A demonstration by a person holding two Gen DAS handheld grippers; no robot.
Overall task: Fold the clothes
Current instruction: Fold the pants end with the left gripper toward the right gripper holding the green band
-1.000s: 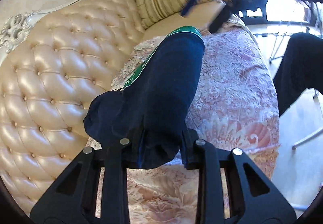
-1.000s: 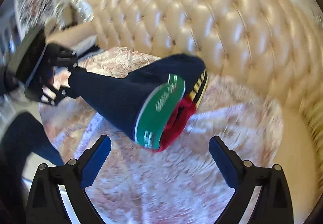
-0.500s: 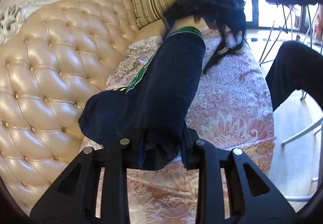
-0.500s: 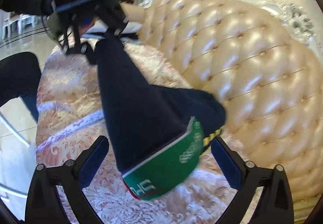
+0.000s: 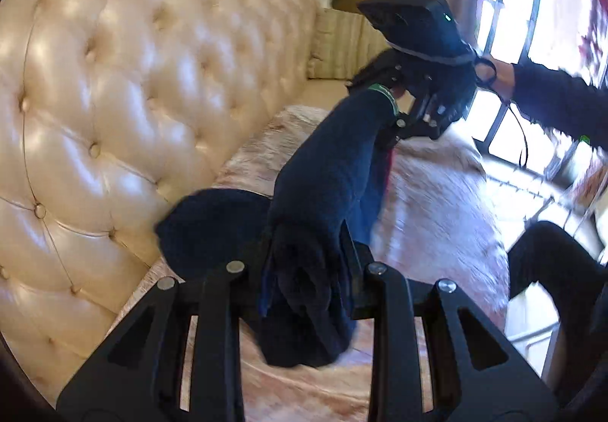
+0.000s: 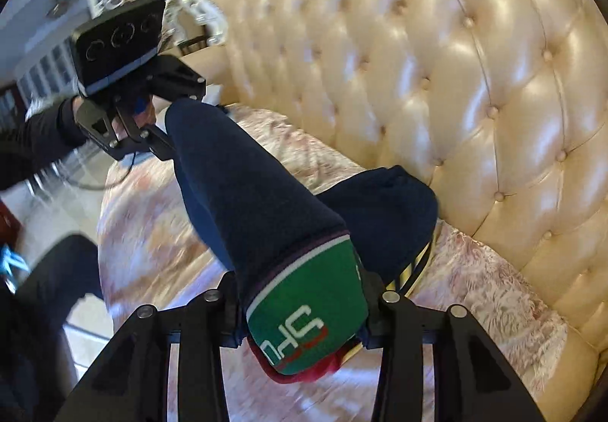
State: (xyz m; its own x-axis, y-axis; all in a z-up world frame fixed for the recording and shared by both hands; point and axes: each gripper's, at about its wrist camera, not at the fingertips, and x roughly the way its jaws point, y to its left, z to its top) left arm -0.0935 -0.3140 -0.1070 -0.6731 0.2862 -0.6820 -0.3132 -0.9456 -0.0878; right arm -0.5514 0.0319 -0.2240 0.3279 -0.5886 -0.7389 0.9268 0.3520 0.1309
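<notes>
A navy garment [image 5: 326, 179] with a green band [image 6: 307, 315] and red lining is stretched in the air between the two grippers, above the sofa seat. My left gripper [image 5: 304, 277] is shut on its dark end. My right gripper [image 6: 300, 312] is shut on the green-banded end. In the left wrist view the right gripper [image 5: 402, 110] holds the far end; in the right wrist view the left gripper [image 6: 152, 141] holds the far end. A loose fold of the garment [image 6: 383, 217] hangs toward the sofa back.
A cream tufted sofa back [image 5: 133, 87] runs along the left. The seat carries a pink patterned cover [image 5: 429, 194]. A striped cushion [image 5: 342, 42] sits at the far end. The person's dark leg [image 5: 551, 262] stands by the seat's front edge. Windows [image 5: 532, 23] are beyond.
My right gripper has closed on the green-banded end, which it was open around before. The garment is now lifted and pulled taut between both grippers.
</notes>
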